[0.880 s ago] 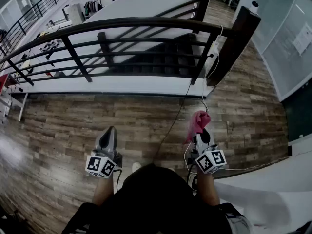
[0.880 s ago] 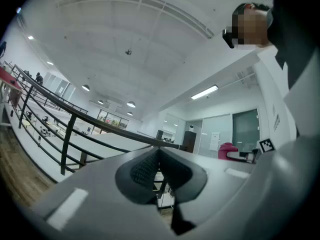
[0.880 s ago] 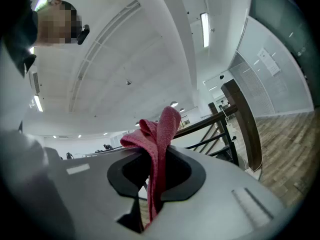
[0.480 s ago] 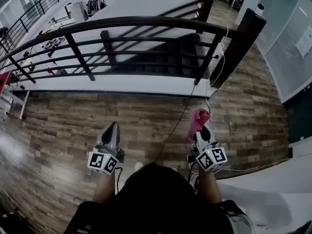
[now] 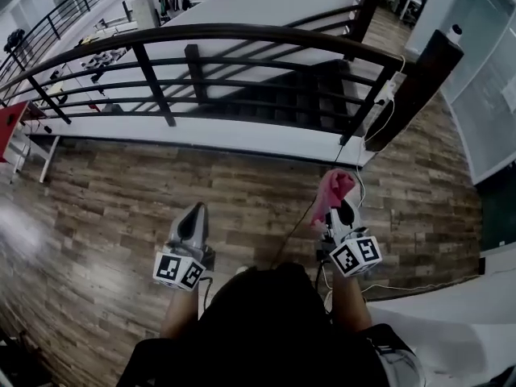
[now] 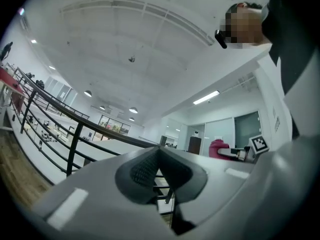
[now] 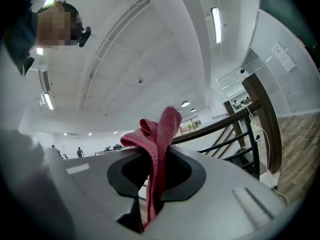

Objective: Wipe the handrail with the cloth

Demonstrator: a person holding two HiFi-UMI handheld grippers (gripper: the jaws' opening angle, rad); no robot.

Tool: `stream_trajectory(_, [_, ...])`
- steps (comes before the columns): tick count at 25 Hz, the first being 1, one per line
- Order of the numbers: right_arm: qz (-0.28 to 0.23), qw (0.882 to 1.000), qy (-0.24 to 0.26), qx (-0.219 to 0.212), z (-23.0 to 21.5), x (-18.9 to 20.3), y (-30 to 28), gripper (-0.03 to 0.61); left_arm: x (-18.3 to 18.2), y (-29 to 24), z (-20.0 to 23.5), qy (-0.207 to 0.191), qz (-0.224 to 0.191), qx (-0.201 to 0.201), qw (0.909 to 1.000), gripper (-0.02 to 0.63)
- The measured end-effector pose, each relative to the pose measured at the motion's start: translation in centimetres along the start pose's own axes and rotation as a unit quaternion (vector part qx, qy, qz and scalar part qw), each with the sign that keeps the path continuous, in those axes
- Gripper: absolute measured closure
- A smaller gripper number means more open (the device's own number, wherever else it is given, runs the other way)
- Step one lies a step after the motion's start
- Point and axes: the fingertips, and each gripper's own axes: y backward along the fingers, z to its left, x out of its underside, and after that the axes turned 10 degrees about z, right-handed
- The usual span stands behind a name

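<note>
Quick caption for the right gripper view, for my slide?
Right hand-held gripper shut on a crumpled pink-red cloth, with the dark curved handrail ahead, not yet touched.

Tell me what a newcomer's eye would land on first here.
The pink cloth pinched in the right gripper stands out against the brown wood floor. Ahead of it, the dark handrail curves across the top of the head view, while the left gripper is shut and empty.

floor [image 5: 121,208]: wood planks | lying on it: dark cable [image 5: 294,232]
</note>
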Motion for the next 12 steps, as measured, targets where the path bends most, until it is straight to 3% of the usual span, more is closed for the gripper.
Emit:
stream_trajectory(6, [0.002,1.0,-0.007,0.013,2.2,0.6,-0.7,0.528,0.5,1.6,3.2,0.009,0.014,-0.001,0.9999,0.614])
stream_trajectory(12, [0.008,0.999,-0.021,0.034,-0.5,0.7,-1.4,0.528,1.1,-1.4,3.1,0.021,0.025,0.019,0.9993,0.614])
